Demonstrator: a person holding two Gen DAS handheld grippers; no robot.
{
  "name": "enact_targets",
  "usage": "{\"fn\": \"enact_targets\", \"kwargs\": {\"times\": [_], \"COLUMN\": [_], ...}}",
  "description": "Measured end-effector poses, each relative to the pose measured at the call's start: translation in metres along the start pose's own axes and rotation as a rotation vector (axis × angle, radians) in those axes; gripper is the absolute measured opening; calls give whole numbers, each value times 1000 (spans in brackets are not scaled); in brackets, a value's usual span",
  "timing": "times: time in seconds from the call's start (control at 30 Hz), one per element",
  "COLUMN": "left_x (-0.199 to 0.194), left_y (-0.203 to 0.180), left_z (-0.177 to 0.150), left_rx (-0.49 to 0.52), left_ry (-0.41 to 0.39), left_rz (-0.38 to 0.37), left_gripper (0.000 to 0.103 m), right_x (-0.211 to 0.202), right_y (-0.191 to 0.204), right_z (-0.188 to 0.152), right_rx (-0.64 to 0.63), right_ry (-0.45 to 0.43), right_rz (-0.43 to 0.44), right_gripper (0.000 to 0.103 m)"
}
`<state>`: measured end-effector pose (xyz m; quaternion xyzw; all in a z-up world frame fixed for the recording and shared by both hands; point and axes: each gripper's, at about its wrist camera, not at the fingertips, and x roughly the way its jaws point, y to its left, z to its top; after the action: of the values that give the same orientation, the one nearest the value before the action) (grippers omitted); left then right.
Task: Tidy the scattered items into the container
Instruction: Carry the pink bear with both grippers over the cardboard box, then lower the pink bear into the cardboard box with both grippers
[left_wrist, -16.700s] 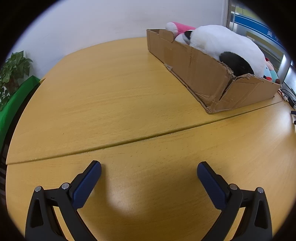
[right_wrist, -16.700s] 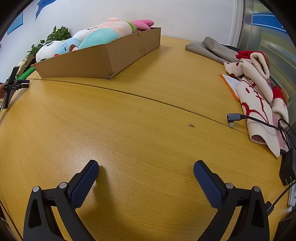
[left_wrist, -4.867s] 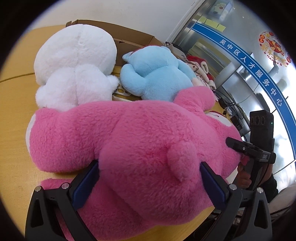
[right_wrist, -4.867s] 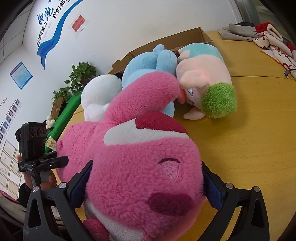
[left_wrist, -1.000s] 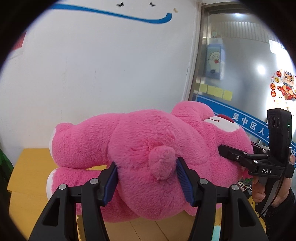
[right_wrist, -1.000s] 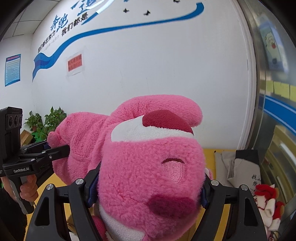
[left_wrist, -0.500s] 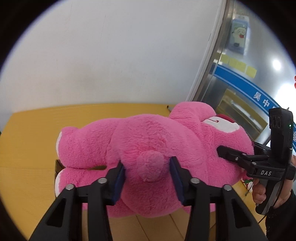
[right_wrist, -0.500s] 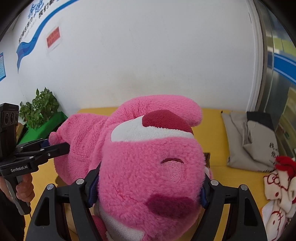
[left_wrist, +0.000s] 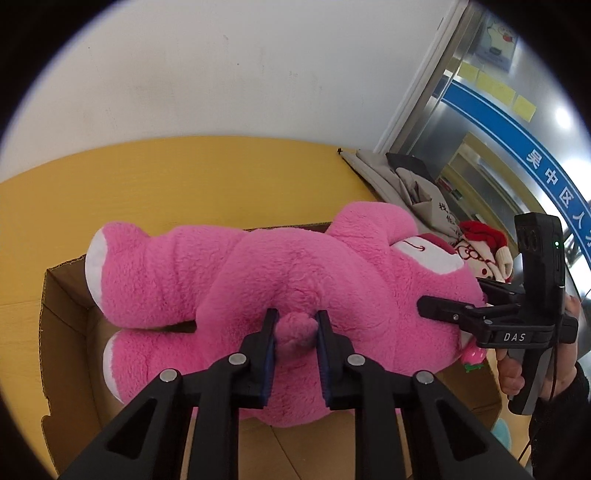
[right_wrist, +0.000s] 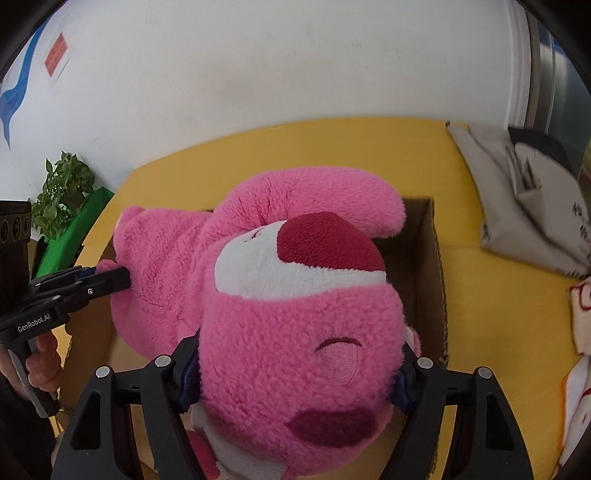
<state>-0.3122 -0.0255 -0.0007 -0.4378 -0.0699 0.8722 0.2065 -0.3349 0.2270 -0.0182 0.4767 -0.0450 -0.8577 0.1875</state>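
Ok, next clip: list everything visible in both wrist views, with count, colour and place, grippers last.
pink plush bear: 1, pink with white muzzle, held over the box
cardboard box: 1, brown, open, on the table under the bear
table: 1, yellow wood
grey bags: a pile, grey, far right of the table
red and white plush: 1, beyond the bear's head
potted plant: 1, green, by the wall
left gripper: black, blue pads, shut on the bear's tail
right gripper: black, clamping the bear's head
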Motion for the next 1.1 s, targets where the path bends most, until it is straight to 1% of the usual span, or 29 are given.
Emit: {"fn": "enact_targets", "kwargs": {"times": [0.1, 0.17, 0.27, 0.33, 0.37, 0.5, 0.57, 0.63, 0.7, 0.77, 0.83, 0.87, 0.9, 0.97, 1.03, 1.1], "left_x": [-1, -5, -15, -16, -18, -22, -25, -26, -28, -20, -4, 3, 8, 16, 13, 6], "left_y": [1, 2, 5, 2, 1, -6, -9, -15, -23, -21, -14, -12, -11, -11, -15, -19], "left_z": [-3, -5, -6, -5, -6, -7, -7, -7, -8, -7, -5, -5, -5, -5, -3, 0], "left_rx": [15, 19, 19, 19, 21, 19, 10, 12, 36, 22, -1, -2, -1, 1, 18, 22], "left_ry": [0, 0, -8, -12, -12, -8, 2, 17, 16, 29, 60, 68, 75, 79, 52, 21], "left_rz": [8, 5, -24, -30, -25, -3, 7, 12, 30, 69, 70, 75, 81, 89, 88, 83], "left_gripper": [16, 15, 13, 12, 12, 12, 11, 9, 8, 8, 8, 8, 8, 8, 7, 7], "right_x": [7, 3, -4, -5, -4, -2, -3, -4, -3, -1, 5, 9, 13, 15, 13, 9], "right_y": [-2, -1, 0, -2, -3, -6, -7, -5, -7, -9, -11, -10, -9, -11, -13, -12], "right_z": [-6, -10, -12, -12, -12, -11, -12, -12, -10, -10, -12, -14, -16, -19, -20, -18], "right_rx": [11, 14, 4, 2, 0, 1, -1, -9, -7, 5, 18, 15, 5, 5, 6, -8], "right_ry": [13, 10, 5, 9, 13, 20, 23, 22, 26, 29, 43, 52, 60, 57, 45, 25], "right_rz": [10, 22, 43, 54, 59, 86, 105, 106, 107, 113, 101, 83, 67, 66, 71, 63], "right_gripper": [81, 81, 81, 82, 82, 94, 95, 95, 95, 95, 95, 94, 91, 87, 80, 77]}}
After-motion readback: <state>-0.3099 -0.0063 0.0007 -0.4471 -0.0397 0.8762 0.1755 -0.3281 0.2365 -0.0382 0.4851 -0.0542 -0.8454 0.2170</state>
